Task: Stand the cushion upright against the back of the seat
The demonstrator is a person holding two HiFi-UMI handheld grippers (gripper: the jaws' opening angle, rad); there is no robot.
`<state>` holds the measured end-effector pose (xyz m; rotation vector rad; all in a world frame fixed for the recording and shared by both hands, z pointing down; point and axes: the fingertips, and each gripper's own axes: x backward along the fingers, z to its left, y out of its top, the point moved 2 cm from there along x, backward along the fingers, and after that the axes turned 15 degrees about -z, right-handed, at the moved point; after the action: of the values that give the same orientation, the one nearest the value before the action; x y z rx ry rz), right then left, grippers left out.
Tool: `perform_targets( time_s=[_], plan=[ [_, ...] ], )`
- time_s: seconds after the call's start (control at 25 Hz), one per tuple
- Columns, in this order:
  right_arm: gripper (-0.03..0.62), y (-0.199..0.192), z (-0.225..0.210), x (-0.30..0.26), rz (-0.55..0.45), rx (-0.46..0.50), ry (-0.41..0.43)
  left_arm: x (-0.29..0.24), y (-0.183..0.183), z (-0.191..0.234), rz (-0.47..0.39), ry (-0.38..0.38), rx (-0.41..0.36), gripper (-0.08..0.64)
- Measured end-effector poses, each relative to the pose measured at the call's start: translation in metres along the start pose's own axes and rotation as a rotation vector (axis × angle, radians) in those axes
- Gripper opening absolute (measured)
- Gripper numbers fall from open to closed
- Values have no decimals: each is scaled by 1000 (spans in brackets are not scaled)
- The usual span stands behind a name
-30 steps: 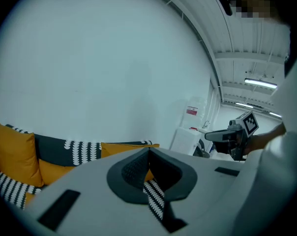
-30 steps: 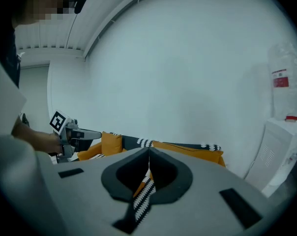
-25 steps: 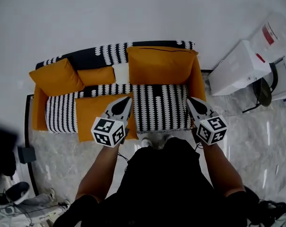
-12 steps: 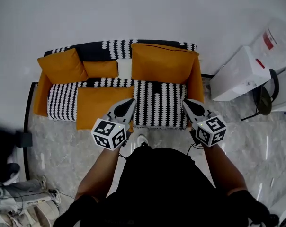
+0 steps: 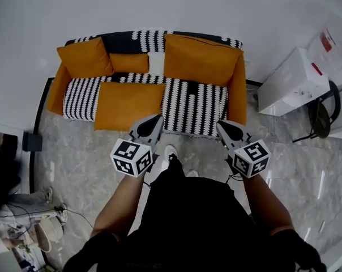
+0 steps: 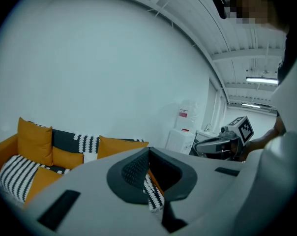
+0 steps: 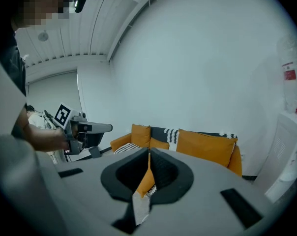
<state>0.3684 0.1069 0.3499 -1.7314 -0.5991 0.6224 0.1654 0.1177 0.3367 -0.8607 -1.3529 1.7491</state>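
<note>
The orange cushion lying flat looks soft and light, best pinched at 1 corner; left gripper and right gripper are closed, empty.

The sofa, with a black-and-white striped seat, was placed on the marble floor. A flat orange cushion was laid on the seat, left of the middle. A large orange cushion was stood against the back at the right. A smaller orange cushion was leaned in the left corner, and a low orange cushion was set just beside it.
</note>
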Motion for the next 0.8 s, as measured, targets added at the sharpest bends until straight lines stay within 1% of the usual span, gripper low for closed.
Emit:
perform_targets(
  time_s=[0.16,0.32,0.6,0.8],
  plan=[
    [40,-20,22,10,21,-22,66,39,-10,-16,11,61,-13,16],
    [40,-33,47,11,32,-26,124,79,-21,-17,33,126,-15,16],
    [40,-50,86,-8,65,-16,226,128,-18,1,22,236,-26,17],
    [40,-60,113,-26,100,36,292,166,-26,28,18,312,-15,15]
  ],
)
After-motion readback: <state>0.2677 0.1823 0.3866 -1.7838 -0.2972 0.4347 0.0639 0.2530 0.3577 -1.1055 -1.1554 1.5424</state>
